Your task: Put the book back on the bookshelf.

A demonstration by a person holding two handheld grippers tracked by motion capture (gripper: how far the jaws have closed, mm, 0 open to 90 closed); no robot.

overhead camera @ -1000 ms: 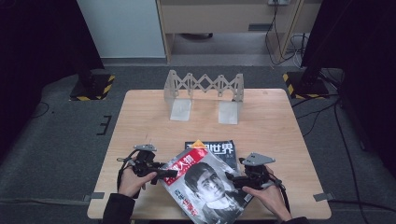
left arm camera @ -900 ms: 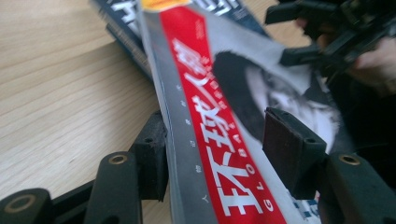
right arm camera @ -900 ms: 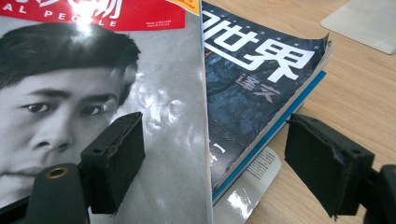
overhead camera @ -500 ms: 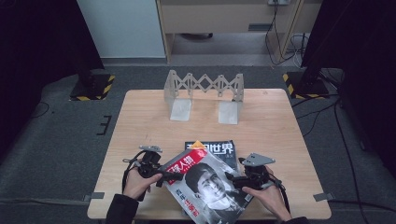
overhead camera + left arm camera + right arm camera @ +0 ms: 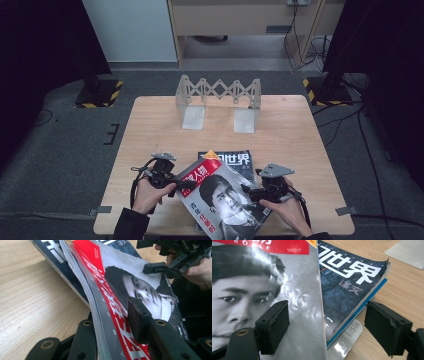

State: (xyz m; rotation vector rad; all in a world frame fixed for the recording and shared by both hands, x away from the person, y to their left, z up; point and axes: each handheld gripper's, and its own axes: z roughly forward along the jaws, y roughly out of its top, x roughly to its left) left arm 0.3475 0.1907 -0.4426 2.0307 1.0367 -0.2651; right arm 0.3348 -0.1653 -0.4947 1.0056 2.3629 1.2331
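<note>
My left gripper (image 5: 186, 183) has its jaws closed on the spine edge of the red-banded portrait magazine (image 5: 220, 202), which I see lifted at that side and tilted across the near middle of the wooden table (image 5: 150, 130). Beneath it lies a dark blue magazine (image 5: 235, 159) with white characters, flat on the table. Farther back stands a grey folding rack (image 5: 220, 92). My right gripper (image 5: 250, 192) sits with its jaws spread apart, one over the portrait cover, the other beyond the blue magazine's edge, gripping nothing.
</note>
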